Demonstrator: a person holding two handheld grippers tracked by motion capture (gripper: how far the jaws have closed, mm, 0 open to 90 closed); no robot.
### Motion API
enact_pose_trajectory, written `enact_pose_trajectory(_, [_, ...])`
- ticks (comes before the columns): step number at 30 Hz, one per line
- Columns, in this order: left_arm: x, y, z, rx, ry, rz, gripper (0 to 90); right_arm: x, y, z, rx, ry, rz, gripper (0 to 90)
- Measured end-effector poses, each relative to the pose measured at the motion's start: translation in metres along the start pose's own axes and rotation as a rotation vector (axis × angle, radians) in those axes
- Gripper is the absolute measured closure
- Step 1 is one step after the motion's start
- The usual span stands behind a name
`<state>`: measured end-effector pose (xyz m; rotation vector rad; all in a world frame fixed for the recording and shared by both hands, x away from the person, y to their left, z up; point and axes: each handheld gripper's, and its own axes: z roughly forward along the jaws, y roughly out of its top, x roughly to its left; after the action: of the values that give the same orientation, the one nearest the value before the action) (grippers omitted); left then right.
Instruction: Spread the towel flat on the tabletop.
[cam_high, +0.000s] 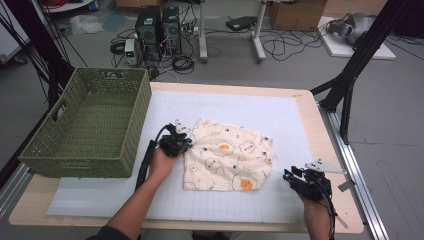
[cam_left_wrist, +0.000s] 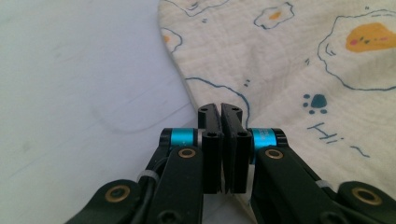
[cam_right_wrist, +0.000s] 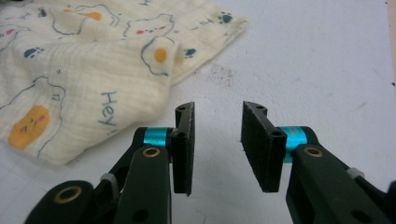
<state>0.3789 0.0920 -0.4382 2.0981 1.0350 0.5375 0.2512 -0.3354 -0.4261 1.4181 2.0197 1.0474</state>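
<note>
A cream cloth (cam_high: 230, 155) printed with fried eggs and paw prints lies crumpled on the white mat. In the left gripper view the cloth (cam_left_wrist: 289, 70) spreads to the right, and its left edge runs into the tips of my left gripper (cam_left_wrist: 220, 109), whose jaws are pressed together on that edge. From above, that left gripper (cam_high: 188, 145) sits at the cloth's left side. My right gripper (cam_high: 288, 175) hovers off the cloth's near right corner. Its jaws (cam_right_wrist: 217, 112) stand apart over bare mat, with the cloth (cam_right_wrist: 70, 70) up and to the left.
A green woven basket (cam_high: 85, 160) stands on the table's left side, close to my left forearm. The white gridded mat (cam_high: 280, 110) covers most of the wooden table (cam_high: 311, 115). Cables, computer cases and black frame legs lie beyond the far edge.
</note>
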Motion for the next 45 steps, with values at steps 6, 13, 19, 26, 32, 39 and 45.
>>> enact_pose_trajectory(6, [0.016, -0.017, -0.015, 0.011, 0.011, -0.048, 86.2, 0.000, 0.009, 0.009, -0.002, 0.008, -0.007, 63.2])
enact_pose_trajectory(13, [0.027, -0.011, -0.025, -0.094, 0.065, -0.140, 55.6, -0.010, 0.039, 0.025, -0.046, 0.017, 0.010, 60.5])
enact_pose_trajectory(19, [0.032, -0.013, -0.014, -0.107, 0.044, -0.194, 49.4, -0.009, 0.061, 0.057, -0.013, 0.036, -0.043, 56.7])
enact_pose_trajectory(26, [0.027, -0.014, -0.003, -0.098, -0.002, -0.191, 48.1, 0.002, 0.078, 0.108, 0.062, 0.099, -0.080, 51.7])
enact_pose_trajectory(32, [0.028, -0.014, -0.006, -0.084, -0.023, -0.190, 40.2, 0.013, 0.084, 0.139, 0.136, 0.141, -0.145, 62.9])
enact_pose_trajectory(39, [0.023, -0.010, -0.015, -0.076, -0.016, -0.159, 42.2, 0.009, 0.107, 0.150, 0.152, -0.033, -0.208, 87.4])
enact_pose_trajectory(45, [0.018, -0.007, -0.024, -0.077, -0.020, -0.145, 42.6, 0.000, 0.124, 0.146, 0.064, -0.083, -0.141, 79.3])
